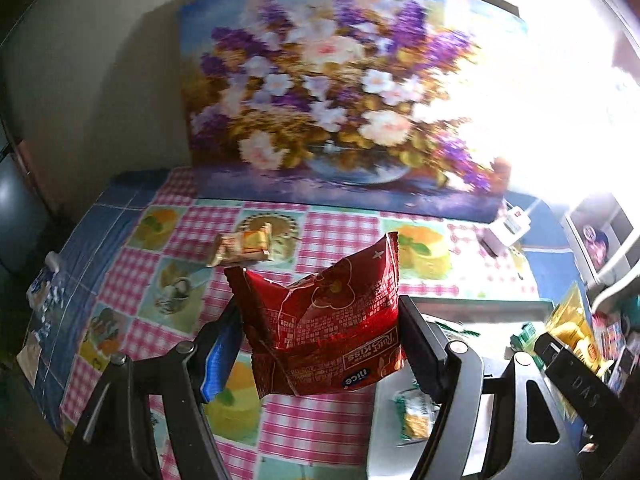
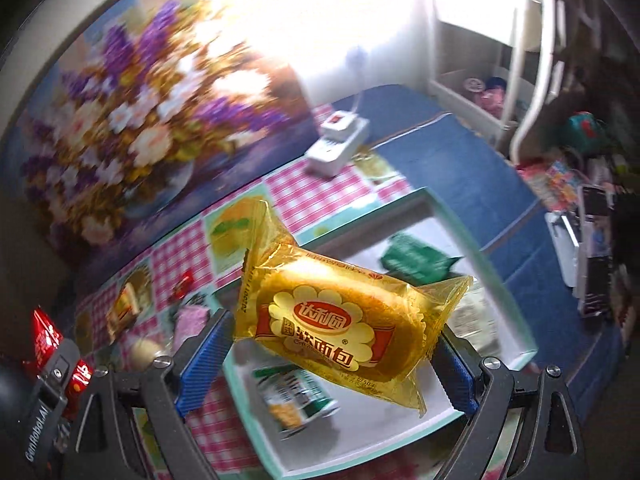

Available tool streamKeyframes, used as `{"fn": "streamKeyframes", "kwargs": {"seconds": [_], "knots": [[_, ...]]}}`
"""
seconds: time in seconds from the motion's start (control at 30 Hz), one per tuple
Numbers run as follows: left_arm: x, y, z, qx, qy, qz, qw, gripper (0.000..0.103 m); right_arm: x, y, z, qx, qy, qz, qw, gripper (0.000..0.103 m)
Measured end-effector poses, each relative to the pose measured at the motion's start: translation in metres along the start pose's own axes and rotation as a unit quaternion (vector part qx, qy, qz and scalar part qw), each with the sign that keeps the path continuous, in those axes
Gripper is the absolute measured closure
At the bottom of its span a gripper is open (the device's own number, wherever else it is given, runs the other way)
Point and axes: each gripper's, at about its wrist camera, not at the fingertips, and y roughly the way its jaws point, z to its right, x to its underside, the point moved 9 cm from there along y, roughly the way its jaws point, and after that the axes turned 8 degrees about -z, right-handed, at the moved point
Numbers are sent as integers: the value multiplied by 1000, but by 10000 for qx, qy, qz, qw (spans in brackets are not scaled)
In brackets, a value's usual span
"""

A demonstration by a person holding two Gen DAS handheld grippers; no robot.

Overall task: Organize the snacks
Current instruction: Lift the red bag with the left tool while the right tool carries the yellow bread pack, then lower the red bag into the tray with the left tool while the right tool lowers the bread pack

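Note:
My left gripper [image 1: 320,320] is shut on a red snack packet [image 1: 324,320], held above the checked tablecloth. The right gripper [image 2: 340,332] is shut on a yellow wrapped bread packet [image 2: 340,320], hanging over a white tray with a teal rim [image 2: 440,208]. Green snack packets lie in that tray: one at the back [image 2: 416,260], one at the front [image 2: 296,400]. A small orange-gold packet [image 1: 246,244] lies on the cloth beyond the left gripper. In the left wrist view the right gripper shows at the right edge with the yellow packet [image 1: 572,328]. The red packet [image 2: 46,334] appears at the far left of the right wrist view.
A large flower painting [image 1: 340,92] leans against the wall at the back of the table. A white power adapter with a cable [image 2: 338,144] sits behind the tray. A white shelf unit [image 2: 516,100] and cluttered goods stand to the right. Loose small snacks [image 2: 128,308] lie left of the tray.

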Motion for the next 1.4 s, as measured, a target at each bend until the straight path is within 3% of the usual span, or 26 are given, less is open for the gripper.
{"fn": "streamKeyframes", "kwargs": {"seconds": [0.3,0.57,0.9,1.4], "knots": [[21,9,56,111,669,-139,9976,28,-12,-6,52,623,214,140,9977,9],[46,32,100,251,1157,-503,9917,28,-10,10,73,867,153,-137,9960,9],[74,66,122,235,1374,-1056,9846,28,4,45,84,801,127,-713,9942,9],[92,87,136,164,1502,-1340,9794,28,12,76,100,699,315,-1123,9907,9]]}}
